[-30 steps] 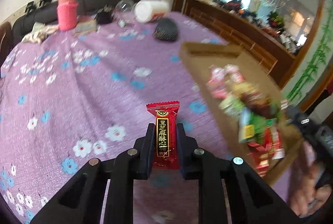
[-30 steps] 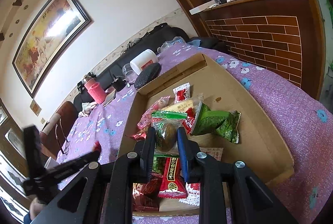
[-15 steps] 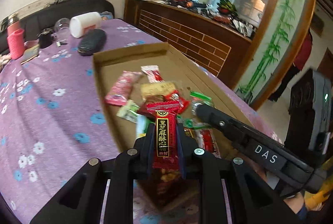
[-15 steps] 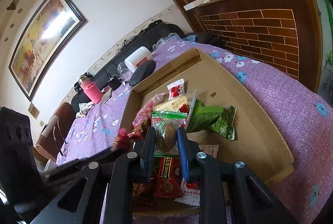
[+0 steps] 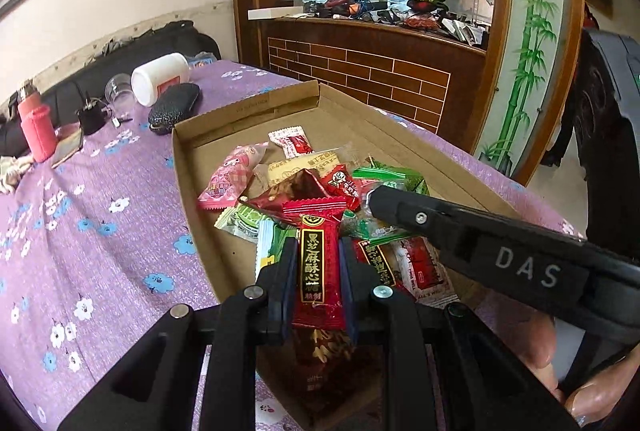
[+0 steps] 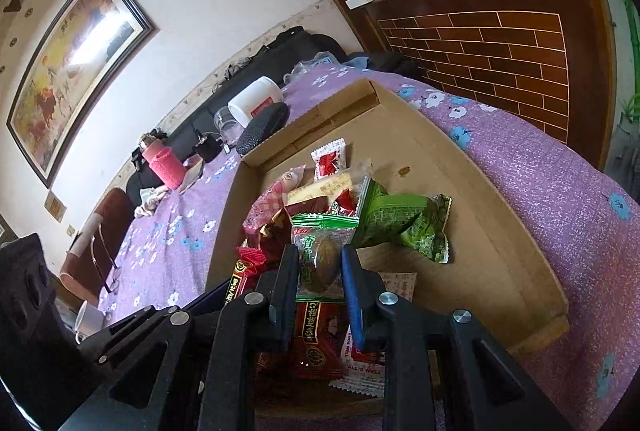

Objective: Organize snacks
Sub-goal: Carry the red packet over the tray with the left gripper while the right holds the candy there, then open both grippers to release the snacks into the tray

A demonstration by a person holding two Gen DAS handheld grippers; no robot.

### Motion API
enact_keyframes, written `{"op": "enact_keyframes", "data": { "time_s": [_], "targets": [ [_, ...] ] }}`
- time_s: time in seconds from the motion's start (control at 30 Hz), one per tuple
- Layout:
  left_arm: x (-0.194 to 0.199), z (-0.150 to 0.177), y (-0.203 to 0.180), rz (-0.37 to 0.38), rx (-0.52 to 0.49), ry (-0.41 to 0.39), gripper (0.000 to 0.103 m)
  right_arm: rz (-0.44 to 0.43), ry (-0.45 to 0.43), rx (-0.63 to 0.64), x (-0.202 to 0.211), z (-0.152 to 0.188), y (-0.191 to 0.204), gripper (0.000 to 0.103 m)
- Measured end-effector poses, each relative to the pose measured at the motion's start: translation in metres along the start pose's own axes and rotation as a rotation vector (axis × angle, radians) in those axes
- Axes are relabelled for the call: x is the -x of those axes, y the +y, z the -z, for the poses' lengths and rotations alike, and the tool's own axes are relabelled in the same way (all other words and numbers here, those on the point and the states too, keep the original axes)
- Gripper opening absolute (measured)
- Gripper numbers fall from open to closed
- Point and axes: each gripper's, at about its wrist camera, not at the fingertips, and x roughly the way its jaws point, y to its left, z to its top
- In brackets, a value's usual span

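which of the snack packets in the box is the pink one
The pink packet with a checked cartoon print lies at the pile's left edge, near the cardboard box wall. The packets around it are red, green or yellow.

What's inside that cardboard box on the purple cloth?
The cardboard box holds a loose heap of wrapped snacks: a pink packet, green packets, red sachets. Each gripper also holds a wrapper over it. Whatever lies beneath the heap is covered.
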Motion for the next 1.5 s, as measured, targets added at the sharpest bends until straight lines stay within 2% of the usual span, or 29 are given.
{"op": "enact_keyframes", "data": {
  "time_s": [0.2, 1.0, 1.13, 1.2, 1.27, 1.33, 1.4, 1.5],
  "targets": [
    [0.000, 0.003, -0.004, -0.011, -0.019, -0.012, 0.018, 0.032, 0.021, 0.017, -0.006, 0.000, 0.004, 0.024],
    [0.000, 0.004, -0.004, -0.018, -0.026, -0.019, 0.020, 0.040, 0.025, 0.020, -0.008, 0.000, 0.005, 0.024],
    [0.000, 0.005, -0.003, -0.017, -0.024, -0.014, 0.025, 0.040, 0.025, 0.021, -0.008, 0.000, 0.004, 0.024],
    [-0.001, 0.006, -0.003, -0.018, -0.023, -0.012, 0.031, 0.037, 0.025, 0.023, -0.008, 0.000, 0.004, 0.027],
    [-0.001, 0.006, -0.002, -0.021, -0.020, -0.014, 0.043, 0.026, 0.022, 0.025, -0.007, 0.001, 0.003, 0.030],
    [0.000, 0.006, -0.001, -0.021, -0.016, -0.018, 0.049, 0.017, 0.008, 0.026, -0.005, 0.002, 0.001, 0.035],
    [0.000, 0.006, 0.000, -0.023, -0.013, -0.022, 0.053, 0.019, -0.018, 0.030, 0.000, 0.003, 0.002, 0.052],
    [0.002, 0.006, 0.000, -0.023, -0.006, -0.020, 0.067, 0.023, -0.091, 0.035, 0.013, 0.004, 0.002, 0.067]
  ]
}}
